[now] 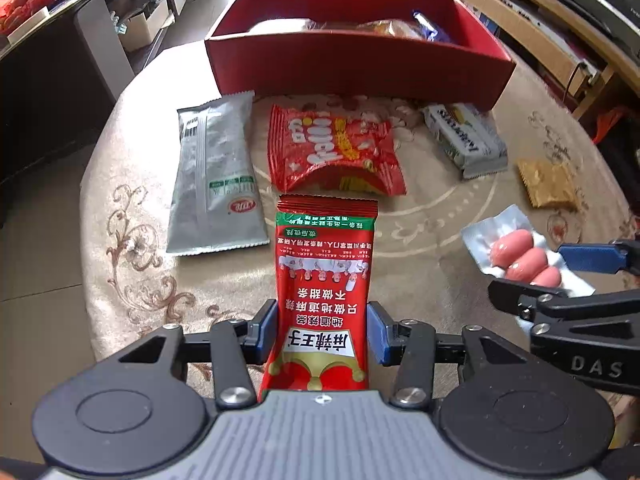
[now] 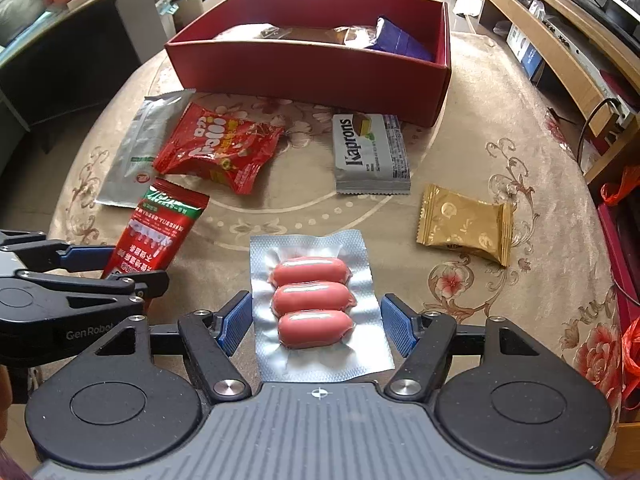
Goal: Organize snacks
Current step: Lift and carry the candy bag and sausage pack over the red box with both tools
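Both grippers were mid-pickup: your left gripper (image 1: 322,330) pinched the light, crinkly red spicy-strip packet (image 1: 325,280) by its edges, right gripper (image 2: 316,326) gaped around the slippery sausage pack (image 2: 316,300) on the table (image 2: 500,128).

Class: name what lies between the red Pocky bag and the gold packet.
The silver Kaprons wafer pack lies between the Pocky bag and gold packet, in the right wrist view.

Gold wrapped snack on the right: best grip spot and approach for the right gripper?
Grip the gold packet across its puffed middle, descending from above with fingers spanning its two plain long edges. It lies flat, apart from other snacks; the crimped ends are thin and floppy. This is a judgement.
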Action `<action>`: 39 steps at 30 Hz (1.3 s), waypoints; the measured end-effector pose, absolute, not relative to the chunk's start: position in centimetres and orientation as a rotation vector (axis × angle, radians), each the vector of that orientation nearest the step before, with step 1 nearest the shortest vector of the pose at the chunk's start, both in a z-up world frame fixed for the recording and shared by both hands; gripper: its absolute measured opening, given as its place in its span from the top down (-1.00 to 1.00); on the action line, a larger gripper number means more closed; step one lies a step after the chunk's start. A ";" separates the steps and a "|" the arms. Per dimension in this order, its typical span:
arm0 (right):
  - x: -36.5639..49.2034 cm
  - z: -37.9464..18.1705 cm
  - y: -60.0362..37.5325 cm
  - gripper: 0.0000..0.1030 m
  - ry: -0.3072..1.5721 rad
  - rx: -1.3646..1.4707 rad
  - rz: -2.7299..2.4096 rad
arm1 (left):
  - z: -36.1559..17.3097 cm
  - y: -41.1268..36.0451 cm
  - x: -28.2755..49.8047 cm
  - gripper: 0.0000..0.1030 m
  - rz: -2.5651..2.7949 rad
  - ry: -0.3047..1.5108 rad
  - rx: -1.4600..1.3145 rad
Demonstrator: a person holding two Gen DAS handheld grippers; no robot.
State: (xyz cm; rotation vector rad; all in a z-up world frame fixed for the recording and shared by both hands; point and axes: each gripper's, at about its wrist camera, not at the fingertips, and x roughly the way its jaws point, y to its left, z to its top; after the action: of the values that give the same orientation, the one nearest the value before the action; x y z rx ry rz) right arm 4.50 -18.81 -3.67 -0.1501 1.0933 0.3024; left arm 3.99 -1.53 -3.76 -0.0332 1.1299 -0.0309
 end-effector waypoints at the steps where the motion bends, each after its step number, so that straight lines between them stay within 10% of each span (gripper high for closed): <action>1: 4.5 -3.6 -18.8 -0.46 1.090 -0.149 0.304 | -3.6 -1.6 4.0 0.18 -0.036 1.126 -0.036; 39: 9.6 1.0 -20.4 -0.46 0.932 0.003 0.207 | 2.4 -2.5 10.8 0.20 -0.071 0.959 -0.073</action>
State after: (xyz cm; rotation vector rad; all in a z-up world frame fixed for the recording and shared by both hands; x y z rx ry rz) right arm 9.58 -20.42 1.05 0.0035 0.9316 0.2071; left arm 10.79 -2.49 2.40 -0.0733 0.9587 -0.0706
